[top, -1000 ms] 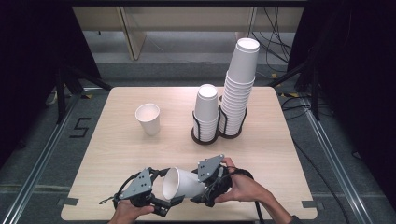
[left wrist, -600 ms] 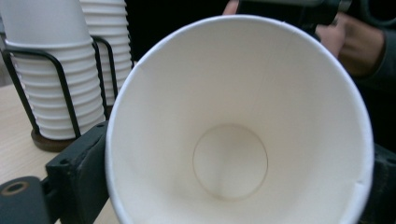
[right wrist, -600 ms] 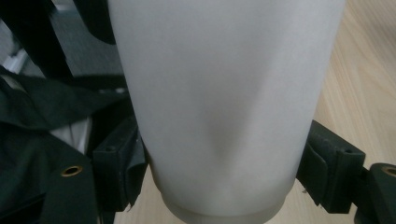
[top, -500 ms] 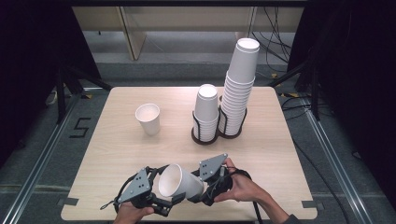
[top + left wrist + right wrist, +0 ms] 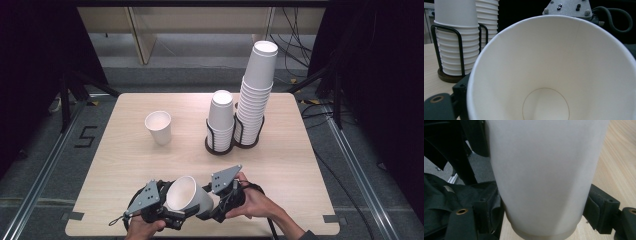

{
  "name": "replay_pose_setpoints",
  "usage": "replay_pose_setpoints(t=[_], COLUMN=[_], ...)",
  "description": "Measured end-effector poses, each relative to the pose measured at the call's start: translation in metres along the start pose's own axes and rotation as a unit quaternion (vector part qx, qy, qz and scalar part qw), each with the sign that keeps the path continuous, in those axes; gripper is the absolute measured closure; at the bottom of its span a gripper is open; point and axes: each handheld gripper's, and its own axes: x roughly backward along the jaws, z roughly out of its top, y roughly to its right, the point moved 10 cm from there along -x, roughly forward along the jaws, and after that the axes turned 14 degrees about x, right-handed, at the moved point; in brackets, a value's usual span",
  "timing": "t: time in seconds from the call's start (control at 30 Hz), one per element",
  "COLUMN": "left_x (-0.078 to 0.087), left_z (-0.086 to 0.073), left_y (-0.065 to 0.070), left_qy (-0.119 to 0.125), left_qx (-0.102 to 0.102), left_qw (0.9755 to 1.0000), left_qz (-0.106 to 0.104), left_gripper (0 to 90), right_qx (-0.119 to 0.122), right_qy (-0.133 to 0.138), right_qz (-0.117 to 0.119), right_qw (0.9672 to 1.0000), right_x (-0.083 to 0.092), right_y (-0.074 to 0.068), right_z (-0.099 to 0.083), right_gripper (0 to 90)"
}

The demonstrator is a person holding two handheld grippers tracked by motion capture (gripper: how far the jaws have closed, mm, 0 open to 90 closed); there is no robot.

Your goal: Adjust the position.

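A white paper cup (image 5: 187, 196) lies on its side just above the table's near edge, held between both grippers. My left gripper (image 5: 167, 210) is at its mouth. In the left gripper view I look straight into the cup (image 5: 554, 75). One black finger (image 5: 439, 107) lies against the outside of the rim, and the cup hides the other. These jaws have just been closing with the cup between them. My right gripper (image 5: 220, 197) is shut on the cup's body (image 5: 541, 175) near the base, with a pad (image 5: 487, 212) pressed on each side.
On the wooden table (image 5: 300, 165) one cup (image 5: 158, 127) stands upright at centre left. A black wire holder (image 5: 220, 145) at centre right carries a short cup stack (image 5: 221, 117) and a tall stack (image 5: 257, 90). The right gripper's grey plate (image 5: 566, 7) shows beyond the cup.
The held cup has shifted a little to the left, towards the left gripper, and its mouth faces up more. Both hands have stayed nearly in place.
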Motion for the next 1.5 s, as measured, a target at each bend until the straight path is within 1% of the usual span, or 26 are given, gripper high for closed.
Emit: replay_pose_setpoints(t=[0.07, 0.13, 0.17, 0.27, 0.3, 0.37, 0.4, 0.47, 0.5, 0.6, 0.63, 0.67, 0.7, 0.73, 0.87, 0.97, 1.1, 1.13, 1.17, 1.2, 1.27, 1.37, 1.4, 1.43, 1.47, 1.5], left_x=[-0.001, -0.001, -0.002, -0.002, -0.003, -0.003, -0.001, 0.000, -0.001, -0.002, -0.001, -0.002, -0.002, -0.002, 0.000, 0.000, 0.001, 0.003, 0.005, 0.005, 0.008, 0.012, 0.012, 0.015, 0.017, 0.017], left_z=[-0.001, -0.003, -0.004, -0.003, -0.003, -0.002, -0.002, -0.002, -0.001, -0.001, -0.003, -0.003, -0.003, -0.002, 0.003, 0.002, 0.003, 0.004, 0.007, 0.007, 0.008, 0.009, 0.010, 0.009, 0.010, 0.010], left_y=[0.000, -0.002, -0.002, -0.002, -0.002, -0.001, -0.004, -0.004, -0.004, -0.003, -0.004, -0.004, -0.003, -0.002, -0.002, -0.002, -0.005, -0.006, -0.010, -0.010, -0.016, -0.028, -0.030, -0.035, -0.041, -0.041], left_qy=[-0.005, -0.014, -0.015, -0.015, -0.012, -0.010, -0.016, -0.017, -0.012, -0.011, -0.019, -0.018, -0.015, -0.009, 0.003, -0.001, -0.001, 0.000, 0.005, 0.005, 0.005, 0.002, 0.006, -0.001, 0.000, 0.000], left_qx=[0.001, -0.010, -0.014, -0.014, -0.019, -0.018, -0.021, -0.019, -0.013, -0.010, -0.011, -0.012, -0.011, -0.007, 0.000, -0.003, -0.011, -0.015, -0.017, -0.017, -0.017, -0.025, -0.027, -0.026, -0.022, -0.022], left_qw=[1.0000, 0.9998, 0.9997, 0.9997, 0.9997, 0.9997, 0.9994, 0.9994, 0.9996, 0.9998, 0.9995, 0.9996, 0.9996, 0.9998, 0.9998, 0.9998, 0.9996, 0.9994, 0.9990, 0.9990, 0.9983, 0.9961, 0.9958, 0.9946, 0.9931, 0.9931], left_qz=[0.001, 0.010, 0.012, 0.013, 0.013, 0.012, 0.021, 0.023, 0.020, 0.015, 0.020, 0.020, 0.019, 0.017, 0.018, 0.020, 0.025, 0.031, 0.042, 0.042, 0.055, 0.085, 0.088, 0.100, 0.115, 0.115], left_gripper=[11.8, 14.4, 14.4, 14.5, 14.6, 14.6, 14.6, 14.6, 14.3, 13.5, 13.5, 12.9, 12.2, 12.2, 11.7, 12.0, 14.0, 14.3, 14.6, 14.6, 14.7, 14.7, 14.7, 14.7, 14.7, 14.7], right_qx=[-0.005, -0.010, -0.001, 0.002, 0.007, 0.005, 0.006, 0.007, 0.012, 0.013, 0.008, 0.008, 0.004, 0.004, -0.017, -0.009, -0.017, -0.019, -0.024, -0.024, -0.030, -0.032, -0.036, -0.035, -0.038, -0.038], right_qy=[-0.008, -0.027, -0.044, -0.052, -0.065, -0.068, -0.074, -0.077, -0.073, -0.074, -0.071, -0.067, -0.057, -0.057, -0.025, -0.026, -0.031, -0.031, -0.033, -0.033, -0.035, -0.040, -0.040, -0.041, -0.046, -0.046], right_qz=[-0.002, -0.019, -0.034, -0.043, -0.054, -0.054, -0.062, -0.063, -0.066, -0.062, -0.059, -0.053, -0.049, -0.049, -0.039, -0.044, -0.047, -0.049, -0.059, -0.059, -0.072, -0.087, -0.092, -0.094, -0.105, -0.105], right_qw=[1.0000, 0.9994, 0.9985, 0.9977, 0.9964, 0.9962, 0.9953, 0.9950, 0.9951, 0.9953, 0.9958, 0.9963, 0.9972, 0.9972, 0.9988, 0.9987, 0.9983, 0.9981, 0.9974, 0.9974, 0.9964, 0.9948, 0.9943, 0.9941, 0.9927, 0.9927], right_x=[-0.001, -0.003, -0.002, -0.002, -0.002, -0.002, 0.000, 0.000, 0.000, -0.003, -0.005, -0.007, -0.009, -0.009, -0.009, -0.008, -0.009, -0.008, -0.005, -0.005, 0.000, 0.007, 0.010, 0.012, 0.016, 0.016], right_y=[-0.001, 0.002, 0.004, 0.004, 0.005, 0.004, 0.005, 0.005, 0.004, 0.003, 0.001, 0.000, -0.001, -0.001, -0.001, 0.000, 0.000, 0.001, 0.005, 0.005, 0.009, 0.014, 0.016, 0.017, 0.019, 0.019], right_z=[-0.001, -0.005, -0.006, -0.005, -0.004, -0.004, -0.004, -0.004, -0.002, -0.002, -0.002, -0.001, -0.001, -0.001, 0.004, 0.004, 0.002, 0.001, -0.001, -0.001, -0.003, -0.007, -0.009, -0.011, -0.015, -0.015], right_gripper=[24.7, 23.6, 22.0, 21.0, 19.4, 19.8, 19.8, 20.9, 23.0, 25.1, 25.3, 25.5, 25.7, 25.7, 25.8, 25.7, 25.1, 24.1, 21.9, 21.9, 21.3, 21.6, 22.0, 22.2, 22.5, 22.5])
